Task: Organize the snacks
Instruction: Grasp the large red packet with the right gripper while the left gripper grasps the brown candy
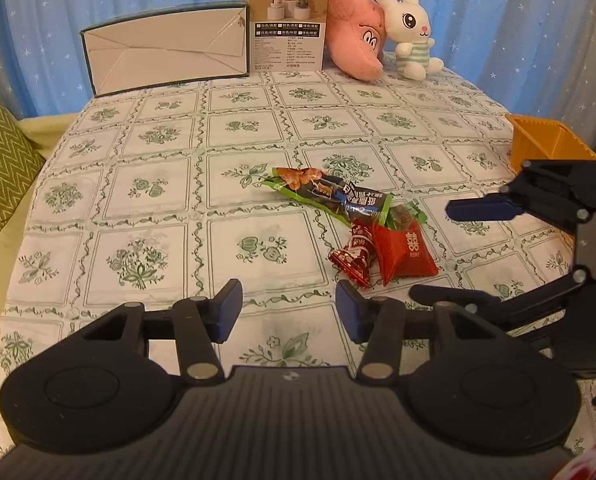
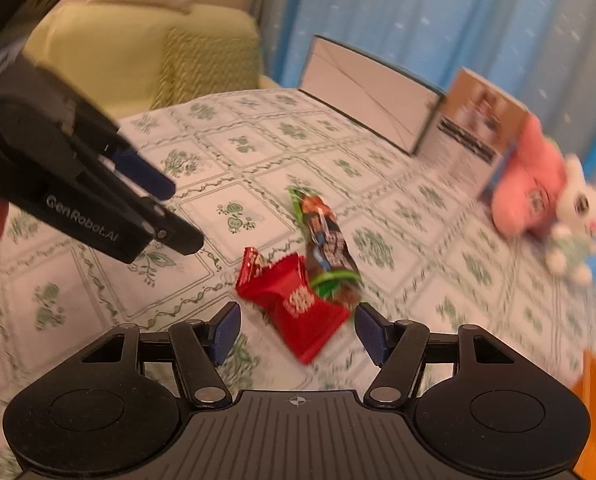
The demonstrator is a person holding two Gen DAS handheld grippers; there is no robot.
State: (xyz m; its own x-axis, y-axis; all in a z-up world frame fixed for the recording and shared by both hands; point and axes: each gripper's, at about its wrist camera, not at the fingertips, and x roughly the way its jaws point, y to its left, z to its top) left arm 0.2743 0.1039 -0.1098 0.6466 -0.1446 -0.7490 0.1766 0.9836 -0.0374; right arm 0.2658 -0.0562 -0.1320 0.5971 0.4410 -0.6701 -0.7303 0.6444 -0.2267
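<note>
Three snacks lie together mid-table: a long green and black packet (image 1: 334, 196), a red pyramid pouch (image 1: 406, 252) and a small shiny red wrapper (image 1: 354, 258). My left gripper (image 1: 288, 310) is open and empty, low over the cloth just in front of them. My right gripper (image 1: 446, 252) comes in from the right, open, its fingers either side of the red pouch's right end. In the blurred right wrist view my right gripper (image 2: 298, 330) is open with the red pouch (image 2: 294, 300) between its fingers, the green packet (image 2: 326, 240) behind. The left gripper (image 2: 178, 216) shows at upper left.
An orange bin (image 1: 546, 140) stands at the table's right edge, its corner also in the right wrist view (image 2: 594, 400). At the back stand an open white-lined box (image 1: 166, 52), a product carton (image 1: 288, 24), a pink plush (image 1: 358, 44) and a white bunny (image 1: 412, 32). A green sofa (image 2: 138, 52) is on the left.
</note>
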